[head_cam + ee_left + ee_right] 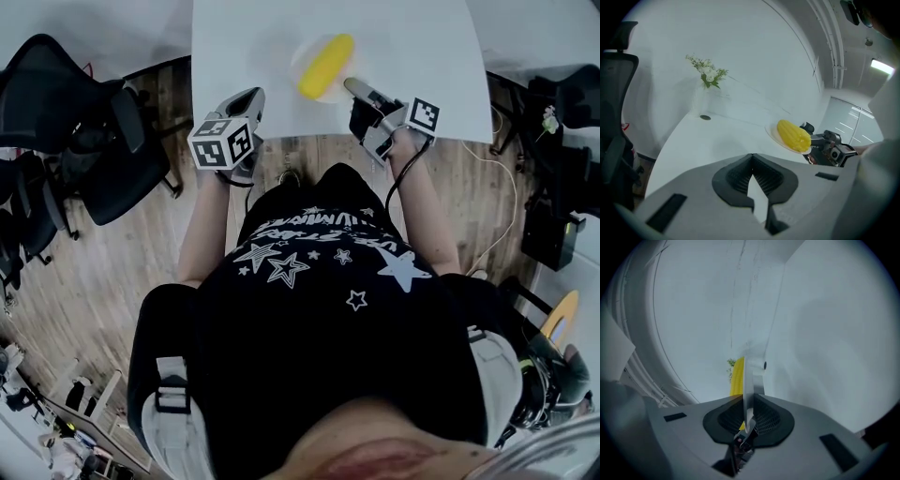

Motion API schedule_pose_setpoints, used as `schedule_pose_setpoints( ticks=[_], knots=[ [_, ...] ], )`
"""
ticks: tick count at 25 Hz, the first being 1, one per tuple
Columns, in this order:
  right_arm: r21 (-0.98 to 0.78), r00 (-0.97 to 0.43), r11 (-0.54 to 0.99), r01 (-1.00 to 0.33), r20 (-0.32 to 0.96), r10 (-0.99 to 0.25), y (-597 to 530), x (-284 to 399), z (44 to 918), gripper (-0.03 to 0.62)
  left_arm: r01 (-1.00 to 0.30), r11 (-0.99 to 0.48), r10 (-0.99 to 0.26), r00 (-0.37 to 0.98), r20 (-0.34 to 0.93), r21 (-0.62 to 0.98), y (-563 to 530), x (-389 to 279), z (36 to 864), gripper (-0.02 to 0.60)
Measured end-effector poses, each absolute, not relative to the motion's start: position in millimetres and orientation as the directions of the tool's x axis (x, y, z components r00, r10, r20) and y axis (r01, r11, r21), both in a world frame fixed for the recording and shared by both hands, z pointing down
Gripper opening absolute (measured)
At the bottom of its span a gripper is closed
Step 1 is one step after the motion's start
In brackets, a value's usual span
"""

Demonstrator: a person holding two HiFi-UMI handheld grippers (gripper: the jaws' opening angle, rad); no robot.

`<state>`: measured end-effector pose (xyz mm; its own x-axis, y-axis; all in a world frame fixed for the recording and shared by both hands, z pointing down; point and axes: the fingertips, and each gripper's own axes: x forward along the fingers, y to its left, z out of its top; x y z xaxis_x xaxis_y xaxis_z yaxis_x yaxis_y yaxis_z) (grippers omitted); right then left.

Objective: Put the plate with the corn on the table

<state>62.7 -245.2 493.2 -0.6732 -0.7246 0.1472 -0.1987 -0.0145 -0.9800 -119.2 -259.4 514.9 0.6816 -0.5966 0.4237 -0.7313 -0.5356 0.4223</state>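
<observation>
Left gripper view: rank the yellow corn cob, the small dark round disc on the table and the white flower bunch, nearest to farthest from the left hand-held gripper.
1. The yellow corn cob, to the right, lying on the pale plate.
2. The small dark round disc, to the left, far across the white table.
3. The white flower bunch, behind the disc at the far edge.

Wood plank floor (112,272) all around, white bench (244,56) up top. Black office chairs (66,122) are bunched on the left. There's a little bunch of white flowers (708,72) at the bench's far end against a plain white wall (754,56), and a ceiling light (882,66) is on.
</observation>
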Motion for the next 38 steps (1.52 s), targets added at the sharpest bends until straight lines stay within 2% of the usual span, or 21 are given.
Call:
schedule_pose_setpoints(
  ticks=[10, 22, 38],
  knots=[
    [-0.982, -0.718, -0.010, -0.187, 0.144, -0.681, -264, 62, 498, 0.037, -0.751, -0.513, -0.619, 0.659, 0.426, 0.416, -260, -113, 512, 0.006],
    [-0.980, -0.817, 0.007, -0.200, 0.163, -0.553, -354, 44, 524, 0.037, -0.815, -0.419, -0.667, 0.575, 0.474, 0.399, -324, -122, 523, 0.006],
    [-0.966, -0.866, 0.024, -0.256, 0.218, -0.450, -442, 32, 563, 0.037, -0.851, -0.342, -0.677, 0.517, 0.524, 0.398, -395, -126, 547, 0.006]
  ],
)
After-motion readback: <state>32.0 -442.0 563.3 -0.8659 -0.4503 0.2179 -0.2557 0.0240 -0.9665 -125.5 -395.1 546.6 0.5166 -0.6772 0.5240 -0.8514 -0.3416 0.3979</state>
